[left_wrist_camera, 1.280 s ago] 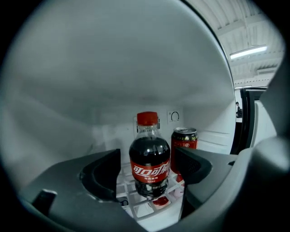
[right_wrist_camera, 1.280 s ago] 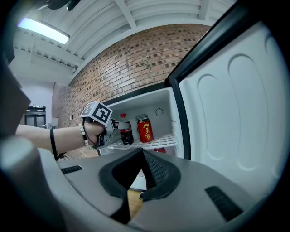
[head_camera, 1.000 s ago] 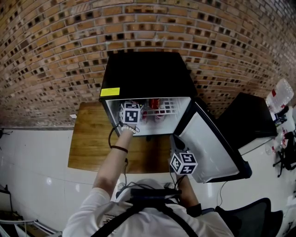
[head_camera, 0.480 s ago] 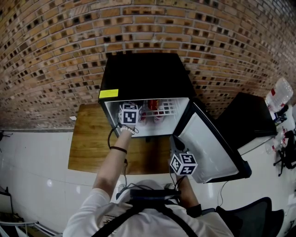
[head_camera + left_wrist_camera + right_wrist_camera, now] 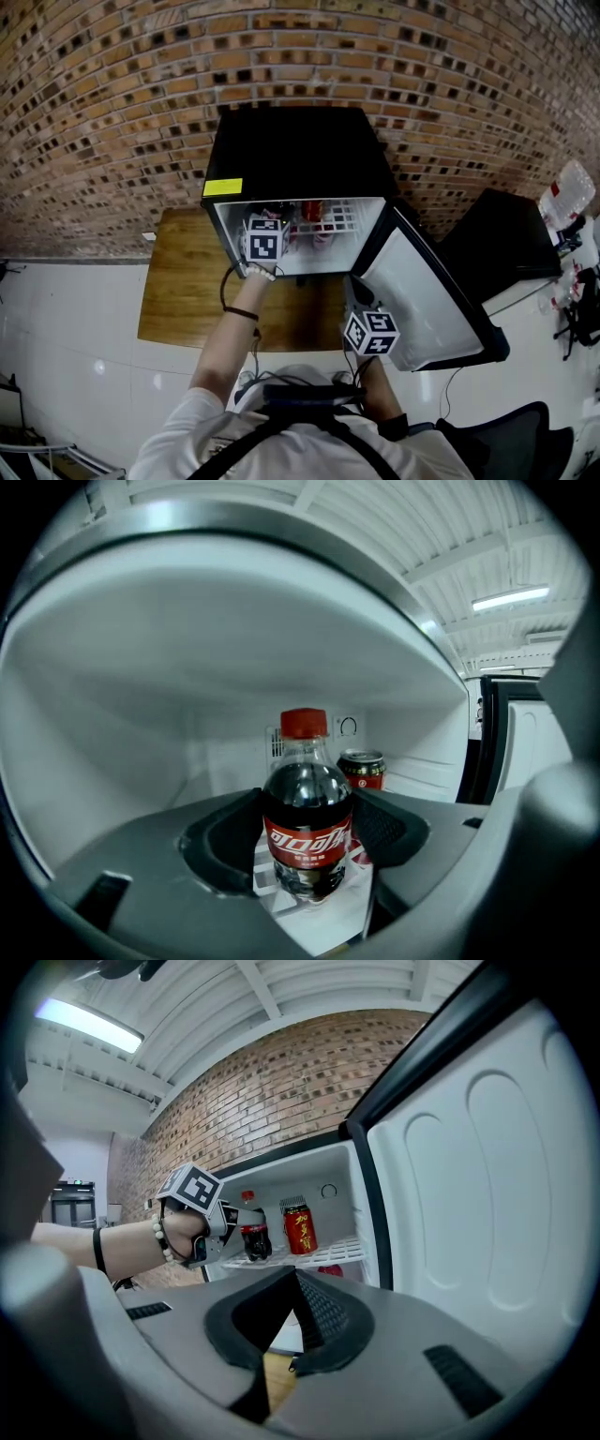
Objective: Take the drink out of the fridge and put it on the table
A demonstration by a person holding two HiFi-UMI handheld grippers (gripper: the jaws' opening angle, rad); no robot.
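Pinching the cola bottle (image 5: 307,827) at its red label, my left fingers (image 5: 227,841) press one dark, ribbed pad against each side of its round belly. The bottle is clear plastic, full of dark drink, with a red screw cap (image 5: 303,723). It stands upright inside the fridge (image 5: 300,150), on the white wire shelf (image 5: 319,1252); I can't quite tell whether its base rests there or hangs just above. Just behind it and to the right stands a red can (image 5: 362,769) with a shiny metal top, close but apart from my pad. A round dial (image 5: 348,727) sits on the smooth white back wall.

My right fingers (image 5: 325,1313) are pressed together at their tips with nothing between them, well outside the fridge and near the open door (image 5: 422,300), whose moulded white liner fills that side. From there I see my left wrist with its bead bracelet (image 5: 159,1238) and the marker cube (image 5: 264,242) at the fridge mouth.

The fridge is a black box on a wooden table (image 5: 183,291), against a rough brick wall (image 5: 112,94), with glossy white floor tiles (image 5: 66,337) around.
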